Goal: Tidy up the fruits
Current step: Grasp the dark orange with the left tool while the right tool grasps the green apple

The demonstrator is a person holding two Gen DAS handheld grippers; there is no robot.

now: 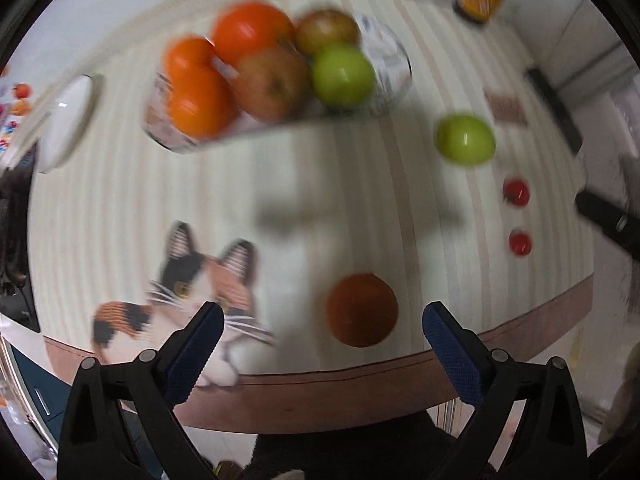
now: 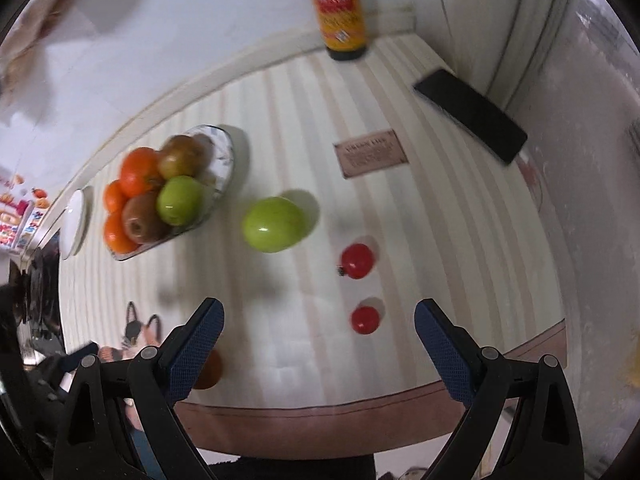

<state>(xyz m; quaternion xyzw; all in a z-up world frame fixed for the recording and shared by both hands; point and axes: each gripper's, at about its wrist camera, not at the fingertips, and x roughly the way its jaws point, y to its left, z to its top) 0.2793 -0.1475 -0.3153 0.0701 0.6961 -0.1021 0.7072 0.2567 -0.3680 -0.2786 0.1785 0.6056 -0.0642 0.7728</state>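
A glass bowl (image 1: 390, 64) at the back of the table holds oranges (image 1: 200, 102), brownish apples (image 1: 270, 82) and a green apple (image 1: 343, 75). Loose on the striped cloth lie a green apple (image 1: 465, 140) (image 2: 274, 224), two small red fruits (image 1: 517, 192) (image 2: 357, 261) (image 2: 365, 320) and a dark orange fruit (image 1: 362, 310) near the front edge. My left gripper (image 1: 322, 320) hangs open above that dark orange fruit, which sits between its fingers' line but apart from the pads. My right gripper (image 2: 318, 318) is open over bare cloth, the red fruits just ahead of it.
A white lid or dish (image 1: 66, 120) lies left of the bowl. A dark bottle with a yellow label (image 2: 340, 8) stands at the back. A black phone-like slab (image 2: 470, 114) lies at the right, a small printed card (image 2: 370, 153) near it. A cat picture (image 1: 196, 280) is printed on the cloth.
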